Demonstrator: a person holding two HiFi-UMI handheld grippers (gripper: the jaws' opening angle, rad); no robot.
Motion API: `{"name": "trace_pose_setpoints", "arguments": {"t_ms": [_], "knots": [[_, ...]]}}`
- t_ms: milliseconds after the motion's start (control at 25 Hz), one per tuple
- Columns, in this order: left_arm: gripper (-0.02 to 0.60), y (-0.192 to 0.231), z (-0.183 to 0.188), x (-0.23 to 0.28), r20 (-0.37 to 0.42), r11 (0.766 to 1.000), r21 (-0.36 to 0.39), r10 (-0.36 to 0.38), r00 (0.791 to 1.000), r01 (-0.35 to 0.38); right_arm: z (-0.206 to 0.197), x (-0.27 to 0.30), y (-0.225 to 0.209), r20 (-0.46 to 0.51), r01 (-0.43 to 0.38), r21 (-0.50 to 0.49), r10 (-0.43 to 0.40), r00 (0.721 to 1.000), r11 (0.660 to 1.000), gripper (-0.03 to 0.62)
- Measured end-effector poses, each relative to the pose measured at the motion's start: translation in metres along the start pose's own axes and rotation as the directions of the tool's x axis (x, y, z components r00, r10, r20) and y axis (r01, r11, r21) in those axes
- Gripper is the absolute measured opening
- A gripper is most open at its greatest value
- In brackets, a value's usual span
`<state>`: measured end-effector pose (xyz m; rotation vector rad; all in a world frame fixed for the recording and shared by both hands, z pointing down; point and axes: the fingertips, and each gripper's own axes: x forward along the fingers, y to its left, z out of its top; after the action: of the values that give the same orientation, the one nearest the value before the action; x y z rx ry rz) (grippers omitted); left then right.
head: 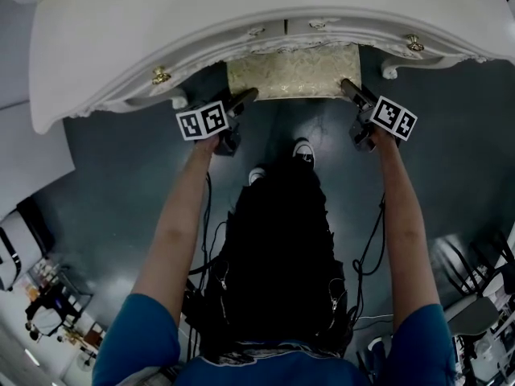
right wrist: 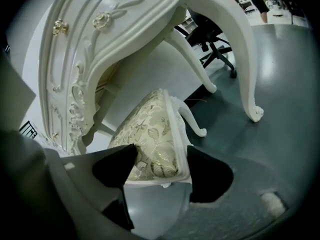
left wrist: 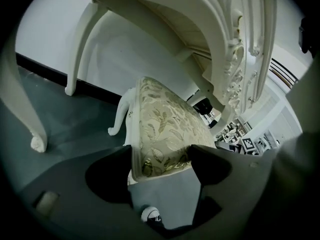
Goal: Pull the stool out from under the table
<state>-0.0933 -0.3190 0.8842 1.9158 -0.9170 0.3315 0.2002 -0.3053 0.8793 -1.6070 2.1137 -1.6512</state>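
Left gripper [head: 245, 96] [left wrist: 162, 164] is closed on the near left corner of the stool [head: 294, 71] [left wrist: 160, 124]. In its own view one jaw presses on the white frame of the seat and the other on the patterned cushion. Right gripper [head: 350, 87] [right wrist: 161, 169] pinches the near right corner of the same stool [right wrist: 150, 134] in the same way, with frame on one side and cushion on the other.

The stool stands under the white table [head: 241, 14] [left wrist: 200, 24] [right wrist: 125, 29]. Only the front strip of its gold and cream seat comes out from below the curved table edge, toward the person. In the head view this visible strip is longer from left to right than it is deep, and it runs along the table front. The rest of the seat goes back under the table, and its full depth is hidden there. The seat top faces up, and curved white stool legs [left wrist: 120, 116] [right wrist: 192, 119] stand on the dark grey floor [head: 121, 167].

Both forearms reach forward, one to each corner. The person's shoes [head: 302, 147] are on the floor just before the stool.
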Motion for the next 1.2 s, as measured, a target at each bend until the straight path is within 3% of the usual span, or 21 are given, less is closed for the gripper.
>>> {"name": "trace_pose_setpoints", "arguments": {"t_ms": [720, 1200], "knots": [[0.387, -0.029, -0.134, -0.069, -0.156, 0.999, -0.018, 0.026, 0.987, -0.030, -0.120, -0.101, -0.018, -0.116, 0.045, 0.048, -0.039, 0.992, 0.998, 0.334], [0.386, -0.040, -0.210, -0.112, -0.265, 0.999, -0.042, 0.020, 0.964, -0.033, -0.193, -0.155, -0.025, -0.184, 0.093, 0.073, -0.078, 0.980, 0.993, 0.339]]}}
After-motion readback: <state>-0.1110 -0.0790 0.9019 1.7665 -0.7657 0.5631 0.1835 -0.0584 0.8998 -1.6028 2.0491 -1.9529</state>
